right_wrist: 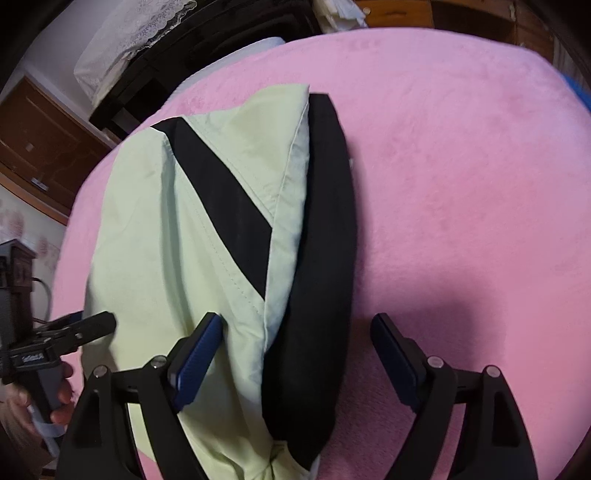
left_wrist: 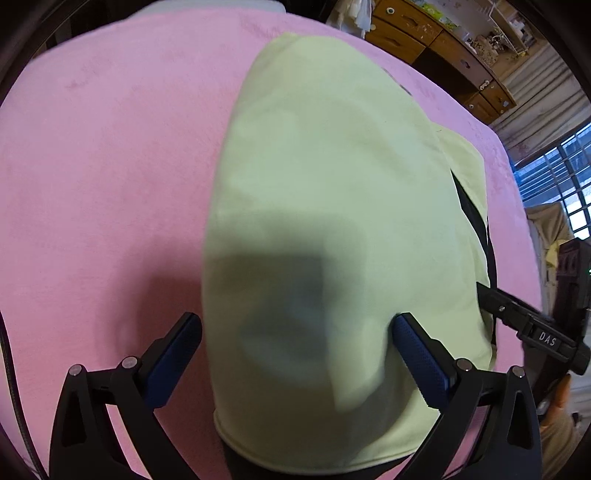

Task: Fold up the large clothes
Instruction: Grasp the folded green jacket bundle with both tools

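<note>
A pale green garment [left_wrist: 325,177] with black panels lies folded into a long strip on the pink blanket [left_wrist: 110,166]. My left gripper [left_wrist: 297,325] hovers over its near end, jaws wide. One finger stands at the cloth's left edge and the other over the green fabric, and neither pad presses. In the right wrist view the same garment [right_wrist: 147,221] shows a black diagonal stripe and a long black sleeve [right_wrist: 325,221] along its right side. My right gripper [right_wrist: 297,321] is open and straddles the green edge and that black sleeve.
The pink blanket [right_wrist: 461,166] spreads wide on both sides of the garment. Wooden drawers [left_wrist: 424,33] and a barred window [left_wrist: 565,177] lie beyond it. A lace-covered black unit [right_wrist: 147,48] and a wooden cabinet [right_wrist: 37,140] stand behind. A hand [right_wrist: 59,402] holds the left tool.
</note>
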A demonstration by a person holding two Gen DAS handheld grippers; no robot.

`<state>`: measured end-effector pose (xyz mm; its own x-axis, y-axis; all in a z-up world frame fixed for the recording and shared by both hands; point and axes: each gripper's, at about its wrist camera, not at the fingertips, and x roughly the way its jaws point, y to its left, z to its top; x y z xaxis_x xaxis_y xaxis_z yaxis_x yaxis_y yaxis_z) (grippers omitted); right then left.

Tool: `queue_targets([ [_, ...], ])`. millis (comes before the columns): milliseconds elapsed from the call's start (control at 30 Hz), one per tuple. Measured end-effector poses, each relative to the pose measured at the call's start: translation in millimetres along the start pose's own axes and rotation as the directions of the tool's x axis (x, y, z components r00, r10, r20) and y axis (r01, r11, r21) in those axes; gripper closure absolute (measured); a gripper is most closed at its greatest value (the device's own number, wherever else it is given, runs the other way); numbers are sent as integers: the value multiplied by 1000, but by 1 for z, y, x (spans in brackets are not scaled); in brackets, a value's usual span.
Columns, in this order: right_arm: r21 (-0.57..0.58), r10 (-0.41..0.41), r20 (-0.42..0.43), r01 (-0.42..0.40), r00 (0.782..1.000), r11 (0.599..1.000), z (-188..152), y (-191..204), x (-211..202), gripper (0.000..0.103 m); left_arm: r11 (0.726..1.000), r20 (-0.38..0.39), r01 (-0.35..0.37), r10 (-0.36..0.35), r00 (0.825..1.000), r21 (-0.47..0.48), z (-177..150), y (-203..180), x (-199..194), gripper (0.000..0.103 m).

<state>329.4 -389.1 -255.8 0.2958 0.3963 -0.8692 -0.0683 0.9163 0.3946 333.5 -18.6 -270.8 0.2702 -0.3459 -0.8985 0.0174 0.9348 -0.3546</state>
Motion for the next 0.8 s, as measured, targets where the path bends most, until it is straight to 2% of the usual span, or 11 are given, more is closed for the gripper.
queue_targets([
  [167, 71, 102, -39, -99, 994, 993, 2, -13, 18, 12, 997, -49, 68, -69, 996, -39, 6, 10, 22, 0],
  [233, 64, 105, -44, -102, 993, 993, 1, -12, 25, 8, 992, -62, 93, -98, 993, -82, 6, 15, 31, 0],
  [300, 10, 87, -48, -86, 995, 996, 1, -2, 30, 8, 992, -53, 94, -98, 994, -83, 4, 18, 38, 0],
  [367, -26, 96, -58, -98, 994, 995, 0, 7, 32, 17, 992, -49, 90, -94, 994, -88, 1, 20, 40, 0],
  [400, -37, 113, -71, -116, 991, 993, 0, 12, 33, 35, 993, -51, 82, -87, 995, -89, 1, 19, 41, 0],
  [433, -40, 119, -84, -122, 989, 992, 0, 15, 33, 46, 993, -55, 73, -79, 995, -91, 2, 17, 42, 0],
  [467, -46, 121, -92, -125, 988, 991, 0, 17, 33, 50, 994, -57, 64, -69, 996, -90, 4, 15, 44, 0],
  [533, -42, 135, -105, -140, 985, 989, -1, 20, 33, 68, 996, -56, 40, -45, 997, -78, 5, 8, 45, 3],
  [633, -41, 114, -106, -119, 988, 992, 0, 25, 29, 80, 998, -39, 4, -6, 999, -63, 3, -2, 37, 17],
  [700, -43, 94, -98, -98, 991, 994, 2, 30, 25, 84, 998, -18, -32, 31, 999, -45, -1, -7, 25, 31],
  [800, -27, 52, -83, -55, 995, 998, 4, 39, 16, 86, 997, 19, -70, 71, 997, -12, -6, -17, 7, 47],
])
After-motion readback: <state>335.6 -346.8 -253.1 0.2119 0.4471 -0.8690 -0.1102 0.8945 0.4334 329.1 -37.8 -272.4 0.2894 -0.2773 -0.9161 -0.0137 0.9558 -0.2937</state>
